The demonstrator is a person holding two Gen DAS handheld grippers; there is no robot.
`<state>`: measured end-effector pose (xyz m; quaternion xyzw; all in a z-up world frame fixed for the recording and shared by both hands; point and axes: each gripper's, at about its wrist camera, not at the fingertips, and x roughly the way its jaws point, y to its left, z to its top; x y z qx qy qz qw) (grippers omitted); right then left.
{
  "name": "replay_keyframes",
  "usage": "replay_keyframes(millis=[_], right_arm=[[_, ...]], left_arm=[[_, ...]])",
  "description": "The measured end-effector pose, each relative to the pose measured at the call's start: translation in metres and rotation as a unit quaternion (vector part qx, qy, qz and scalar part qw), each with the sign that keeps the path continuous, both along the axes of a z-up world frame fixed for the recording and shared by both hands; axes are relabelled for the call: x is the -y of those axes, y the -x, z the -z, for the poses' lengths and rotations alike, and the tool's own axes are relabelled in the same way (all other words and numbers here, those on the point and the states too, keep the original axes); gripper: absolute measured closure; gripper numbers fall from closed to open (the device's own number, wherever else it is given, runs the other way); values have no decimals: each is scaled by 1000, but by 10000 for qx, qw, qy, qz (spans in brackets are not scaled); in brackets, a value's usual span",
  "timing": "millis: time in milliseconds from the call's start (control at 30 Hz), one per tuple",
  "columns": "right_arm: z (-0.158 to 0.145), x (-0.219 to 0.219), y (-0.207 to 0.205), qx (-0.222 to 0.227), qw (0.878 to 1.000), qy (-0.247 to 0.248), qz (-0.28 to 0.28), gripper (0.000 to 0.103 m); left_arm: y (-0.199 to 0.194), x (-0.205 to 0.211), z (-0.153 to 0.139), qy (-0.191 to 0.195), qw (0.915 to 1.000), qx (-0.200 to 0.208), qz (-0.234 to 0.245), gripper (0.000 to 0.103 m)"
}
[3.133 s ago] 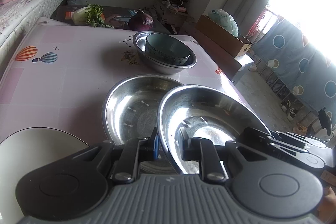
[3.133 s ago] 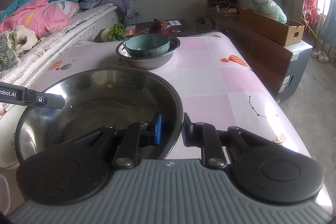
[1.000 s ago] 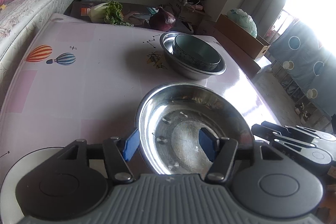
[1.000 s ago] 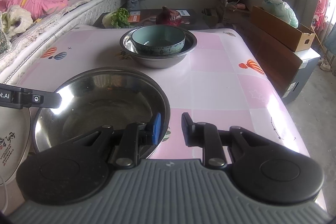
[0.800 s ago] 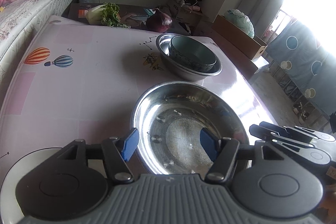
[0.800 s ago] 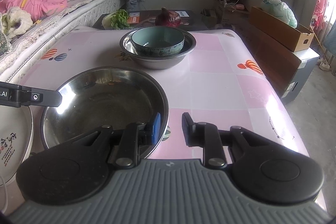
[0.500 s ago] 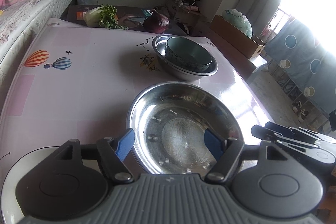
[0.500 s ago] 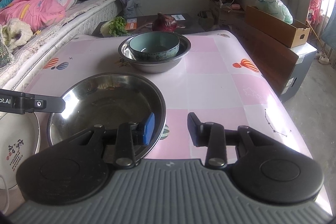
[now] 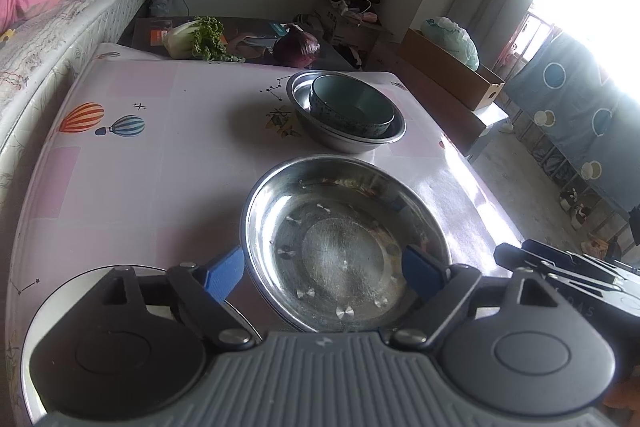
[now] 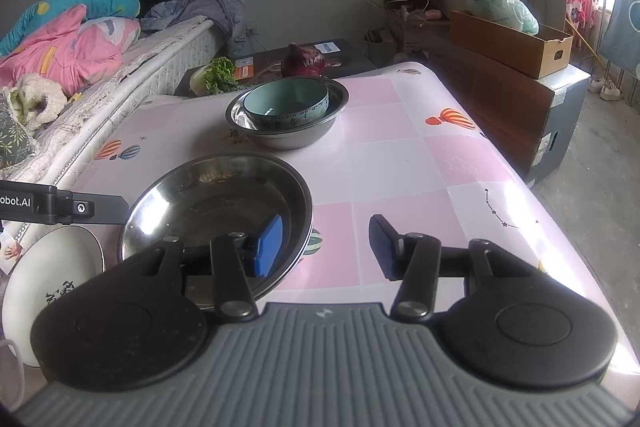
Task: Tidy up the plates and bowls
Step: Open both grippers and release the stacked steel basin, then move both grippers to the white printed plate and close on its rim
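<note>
Two steel bowls sit nested (image 9: 344,247) (image 10: 220,211) on the pink table (image 9: 160,167), near its front. My left gripper (image 9: 322,273) hovers over their near side, jaws opening wide; one pad is outside the left rim and neither touches. My right gripper (image 10: 326,247) is also opening. Its left pad hangs over the bowl's inside, its right pad over the table, and the rim runs loose between them. Farther back, a teal ceramic bowl (image 9: 352,105) (image 10: 286,103) rests inside another steel bowl (image 9: 340,137) (image 10: 288,135). A white plate (image 9: 48,307) (image 10: 52,287) lies at the front left.
Beyond the table's far edge, a cabbage (image 10: 216,75) and a red onion (image 10: 304,61) lie on a low dark stand. A bed (image 10: 80,59) runs along the left side. At the right stands a cabinet with a cardboard box (image 10: 512,39) on it.
A steel bowl held tilted by both grippers now sits nested in the other. Both grippers let go of its rim, opened and drew back a little.
</note>
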<state>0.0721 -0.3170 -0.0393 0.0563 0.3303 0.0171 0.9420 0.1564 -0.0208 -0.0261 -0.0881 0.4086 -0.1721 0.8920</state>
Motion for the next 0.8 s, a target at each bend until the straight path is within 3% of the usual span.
replay_keyframes(millis=[267,400,533,633,800], right_arm=[[-11,1,27,128,9997,-191,8,54],[-18,-6,40,220,9992,-329,-68,54],[-21,-22,50,253,9981,-490,-276,54],[-17,-40,55,212,9963,-664,-502,54],[-1,-69,55,-47,9913,-998,-858,54]], left_arm=[[29,-25,-12,-90,9993,80,-358,11],[51,-44,-19,-166,9982,254,-509,2],[76,-68,-23,-218,9968,425,-636,0],[93,-85,-19,-367,9945,515,-830,0],[108,-109,-3,-477,9922,298,-1114,0]])
